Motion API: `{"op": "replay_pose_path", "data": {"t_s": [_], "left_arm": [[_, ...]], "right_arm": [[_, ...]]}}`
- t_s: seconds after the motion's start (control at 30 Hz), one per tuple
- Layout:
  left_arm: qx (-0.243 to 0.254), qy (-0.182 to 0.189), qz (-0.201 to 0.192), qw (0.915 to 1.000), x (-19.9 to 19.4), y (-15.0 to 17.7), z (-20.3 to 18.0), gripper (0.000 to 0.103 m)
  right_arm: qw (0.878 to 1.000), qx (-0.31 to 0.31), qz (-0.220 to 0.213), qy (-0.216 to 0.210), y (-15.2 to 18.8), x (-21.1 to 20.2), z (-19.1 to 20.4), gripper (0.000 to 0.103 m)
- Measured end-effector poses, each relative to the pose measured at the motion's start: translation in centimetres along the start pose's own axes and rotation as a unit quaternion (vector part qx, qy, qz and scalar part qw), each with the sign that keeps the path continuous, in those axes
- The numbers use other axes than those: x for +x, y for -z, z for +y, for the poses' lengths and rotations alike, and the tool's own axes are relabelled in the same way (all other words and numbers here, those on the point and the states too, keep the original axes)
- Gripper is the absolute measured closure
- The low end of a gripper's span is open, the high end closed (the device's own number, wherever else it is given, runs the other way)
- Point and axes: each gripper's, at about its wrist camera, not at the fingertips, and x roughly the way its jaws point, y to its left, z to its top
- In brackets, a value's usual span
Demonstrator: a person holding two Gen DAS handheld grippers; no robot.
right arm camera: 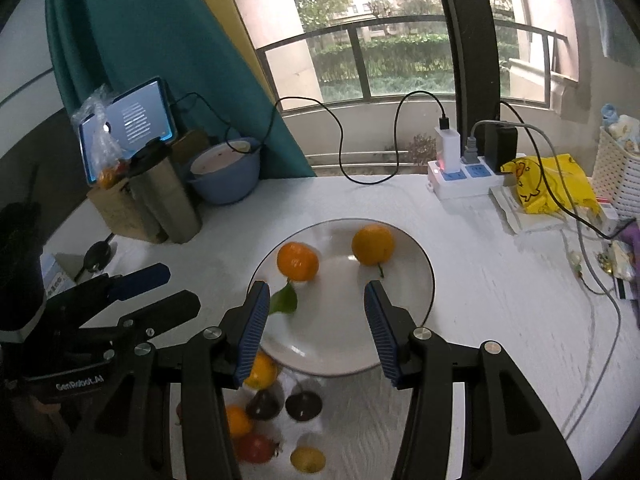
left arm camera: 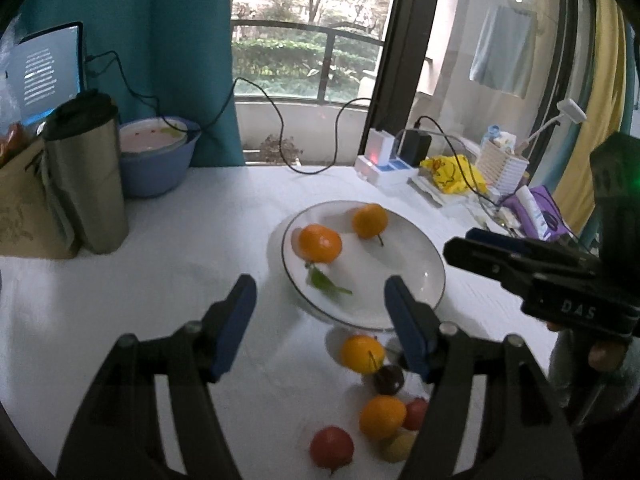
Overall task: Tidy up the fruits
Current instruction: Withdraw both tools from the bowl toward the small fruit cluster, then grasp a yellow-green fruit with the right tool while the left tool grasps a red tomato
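A white plate (left arm camera: pixel 400 300) (right arm camera: pixel 340 344) holds two oranges: one with a green leaf (left arm camera: pixel 320 243) (right arm camera: pixel 298 261) and one with a stem (left arm camera: pixel 369 221) (right arm camera: pixel 373 244). In front of the plate lie loose fruits: oranges (left arm camera: pixel 362 354) (left arm camera: pixel 382 417) (right arm camera: pixel 262 372), red ones (left arm camera: pixel 331 447) (right arm camera: pixel 256 448), dark ones (left arm camera: pixel 389 379) (right arm camera: pixel 303 405) and a yellow one (right arm camera: pixel 307 459). My left gripper (left arm camera: pixel 320 320) is open and empty above the plate's near left edge. My right gripper (right arm camera: pixel 314 324) is open and empty over the plate's near part.
A steel tumbler (left arm camera: pixel 86 176) (right arm camera: pixel 166 196), a blue bowl (left arm camera: pixel 154 160) (right arm camera: pixel 224 174) and a tablet (left arm camera: pixel 44 76) stand at the back left. A power strip (right arm camera: pixel 460 176), cables, a yellow bag (right arm camera: pixel 548 184) and a white basket (right arm camera: pixel 616 172) crowd the back right.
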Motion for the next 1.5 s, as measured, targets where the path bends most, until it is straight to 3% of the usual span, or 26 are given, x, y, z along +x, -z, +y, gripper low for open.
{"op": "replay_pose_path", "data": {"t_s": [0.47,0.83,1.17,1.23,1.3,1.5], "left_arm": [[-0.016,0.004,0.018,0.9997,-1.9,4.5,-0.2,0.035],[-0.011,-0.015,0.05,0.9986,-1.7,8.2,0.0,0.035],[-0.001,-0.018,0.071,0.9973,-1.0,9.5,-0.2,0.036],[0.003,-0.018,0.077,0.9969,-0.8,9.5,-0.3,0.048],[0.007,-0.018,0.082,0.9965,-0.5,9.5,-0.5,0.05],[0.017,-0.01,0.089,0.9958,-0.1,9.5,-0.9,0.071]], "right_arm": [[1.0,-0.013,0.024,0.009,5.0,-2.2,0.7,0.051],[0.998,-0.008,0.061,0.006,9.4,-1.5,0.9,0.06],[0.997,-0.008,0.075,-0.003,10.5,-0.8,0.9,0.063],[0.997,-0.008,0.077,-0.004,10.6,-0.7,0.9,0.064],[0.997,-0.008,0.078,-0.005,10.6,-0.5,0.9,0.065],[0.996,-0.014,0.089,-0.004,10.8,0.0,1.1,0.073]]}}
